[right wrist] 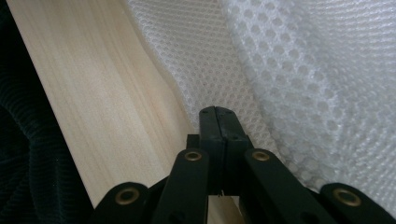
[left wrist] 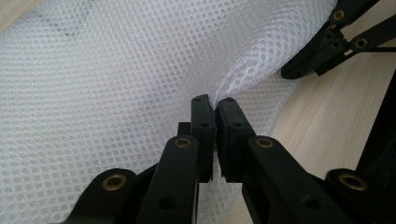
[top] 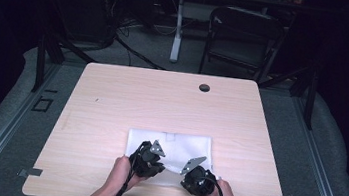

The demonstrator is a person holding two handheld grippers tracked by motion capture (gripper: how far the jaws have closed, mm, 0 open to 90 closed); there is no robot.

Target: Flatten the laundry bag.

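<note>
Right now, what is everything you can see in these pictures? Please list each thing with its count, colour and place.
mesh cloth: one, white, near middle of the table, its near edge lifted.
table: one, light wood, centre of the high view.
cable port: one, dark, far side of the tabletop.
folding chair: one, black, on the floor beyond the table.
left gripper: one, black, shut on a pinch of the mesh cloth.
right gripper: one, black, jaws together at the cloth's edge; whether it holds cloth is unclear.
hands: two, at the near table edge.
</note>
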